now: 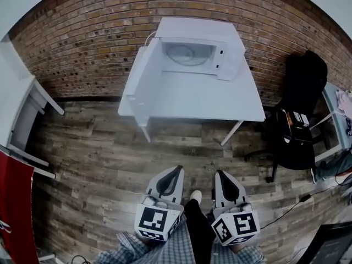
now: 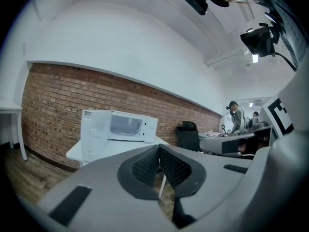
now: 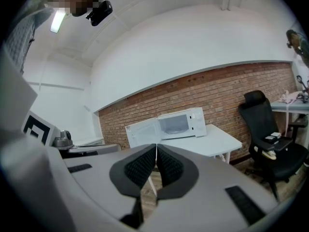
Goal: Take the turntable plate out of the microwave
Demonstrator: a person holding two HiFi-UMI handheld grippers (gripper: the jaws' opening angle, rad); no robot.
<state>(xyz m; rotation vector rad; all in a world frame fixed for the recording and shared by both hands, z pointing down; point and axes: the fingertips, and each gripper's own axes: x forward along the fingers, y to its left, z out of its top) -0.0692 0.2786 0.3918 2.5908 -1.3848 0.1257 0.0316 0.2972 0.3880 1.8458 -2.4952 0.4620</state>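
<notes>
Both grippers: your left gripper (image 1: 179, 169) and right gripper (image 1: 219, 172) have fingers closed, nothing between them.
Turntable plate (image 1: 186, 54): inside the open microwave (image 1: 193, 28) on the desk (image 1: 212, 100), well apart from your grippers.

The pale grey left tool (image 1: 178, 170) and right tool (image 1: 219, 172) each carry black ribbed pads (image 2: 145, 166) set in a dark rounded collar. A white cube (image 1: 157, 220) printed with black square markers sits at the rear of each. The wearer has checked shirt sleeves (image 1: 140, 249), dark trousers (image 1: 196, 227) and a white shoe (image 1: 196, 196).
</notes>
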